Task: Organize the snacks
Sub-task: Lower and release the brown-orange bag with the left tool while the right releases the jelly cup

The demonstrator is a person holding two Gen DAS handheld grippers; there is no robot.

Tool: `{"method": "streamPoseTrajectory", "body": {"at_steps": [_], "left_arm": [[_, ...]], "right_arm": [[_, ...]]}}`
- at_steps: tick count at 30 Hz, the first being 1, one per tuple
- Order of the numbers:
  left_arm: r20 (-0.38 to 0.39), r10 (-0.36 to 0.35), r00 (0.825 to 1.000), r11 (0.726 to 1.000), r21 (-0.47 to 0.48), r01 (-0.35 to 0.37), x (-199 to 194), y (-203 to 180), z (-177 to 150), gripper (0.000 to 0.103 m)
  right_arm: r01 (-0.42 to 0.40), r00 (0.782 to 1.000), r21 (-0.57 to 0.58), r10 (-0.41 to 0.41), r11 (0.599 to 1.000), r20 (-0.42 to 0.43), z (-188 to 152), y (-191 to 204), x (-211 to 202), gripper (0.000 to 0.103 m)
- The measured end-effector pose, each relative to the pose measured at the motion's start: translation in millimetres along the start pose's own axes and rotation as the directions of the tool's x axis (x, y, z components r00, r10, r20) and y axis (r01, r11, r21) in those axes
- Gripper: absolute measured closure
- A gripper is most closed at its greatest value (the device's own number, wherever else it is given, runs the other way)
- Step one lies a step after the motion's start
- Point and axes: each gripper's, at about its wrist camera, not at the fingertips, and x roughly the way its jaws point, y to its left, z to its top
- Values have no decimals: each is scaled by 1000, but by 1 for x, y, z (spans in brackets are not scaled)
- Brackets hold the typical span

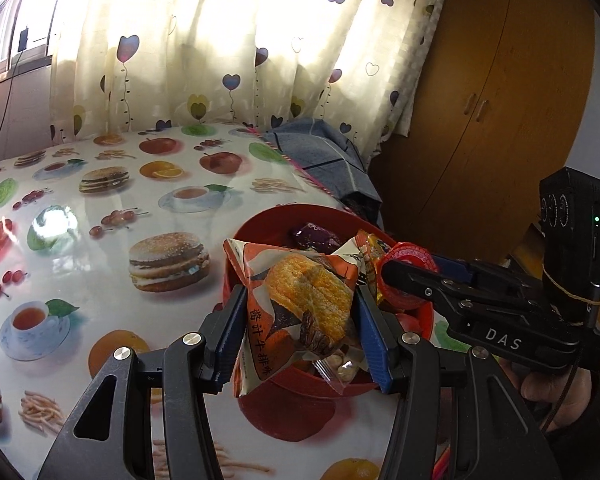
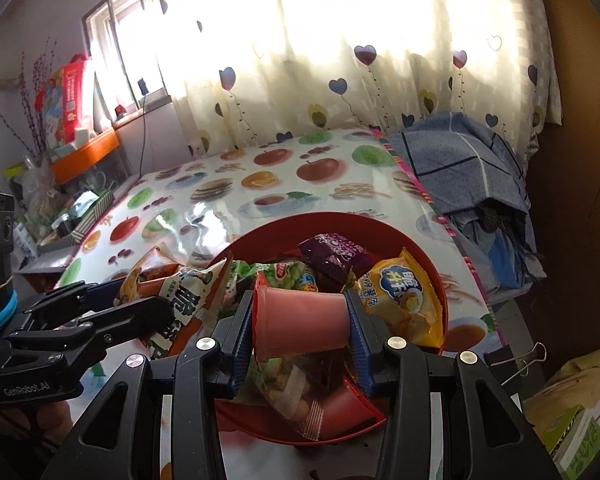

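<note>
The left gripper (image 1: 300, 320) pinches an orange snack packet (image 1: 296, 312) (a beef-steak picture on its face) between its blue pads, at the near left rim of the red bowl (image 1: 260, 220). The right gripper (image 2: 302, 330) pinches a pink jelly cup (image 2: 300, 322) lying on its side over the same bowl (image 2: 260, 232). Farther in lie a yellow chip bag (image 2: 400, 300) and a purple packet (image 2: 332, 258). The bowl rests on the fruit-print tablecloth (image 1: 100, 208); beyond hangs a heart-patterned curtain (image 1: 220, 40).
</note>
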Motion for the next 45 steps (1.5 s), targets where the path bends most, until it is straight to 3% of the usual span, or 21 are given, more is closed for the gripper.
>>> {"method": "streamPoseTrajectory", "body": {"at_steps": [32, 40, 45], "left_arm": [[-53, -62, 997, 995, 80, 66, 62, -35, 21, 48], [-51, -49, 998, 997, 64, 52, 59, -33, 25, 40], [-12, -42, 999, 997, 67, 43, 46, -35, 27, 40]], "right_arm": [[64, 995, 34, -61, 997, -81, -9, -37, 23, 62], [64, 997, 9, -64, 998, -40, -8, -37, 10, 48], [67, 997, 9, -67, 998, -28, -9, -38, 0, 47]]}}
